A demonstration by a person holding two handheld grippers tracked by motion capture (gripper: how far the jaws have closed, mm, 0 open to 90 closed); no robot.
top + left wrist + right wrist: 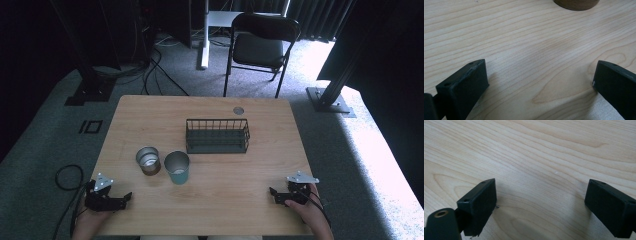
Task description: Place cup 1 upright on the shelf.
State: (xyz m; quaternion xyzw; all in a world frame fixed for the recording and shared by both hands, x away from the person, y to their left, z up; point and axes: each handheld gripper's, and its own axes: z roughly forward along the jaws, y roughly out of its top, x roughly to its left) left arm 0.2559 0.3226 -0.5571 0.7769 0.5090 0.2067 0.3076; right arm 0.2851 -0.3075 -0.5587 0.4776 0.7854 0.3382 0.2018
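Note:
A brown cup (148, 160) with a metal inside stands left of centre on the wooden table (150, 112), and its brown base (576, 3) shows at the top of the left gripper view. A teal cup (177, 167) stands just to its right. Behind them sits a black wire basket (217, 135). My left gripper (124, 200) rests near the table's front left corner, jaws wide apart (540, 80) with only bare wood between them. My right gripper (274, 194) lies near the front right, also open (541, 200) over bare wood.
A small round grey cap (238, 110) is set in the table near its far edge. Beyond the table stand a black chair (260, 47) and a white desk leg (204, 35). Cables (67, 177) lie on the carpet at the left.

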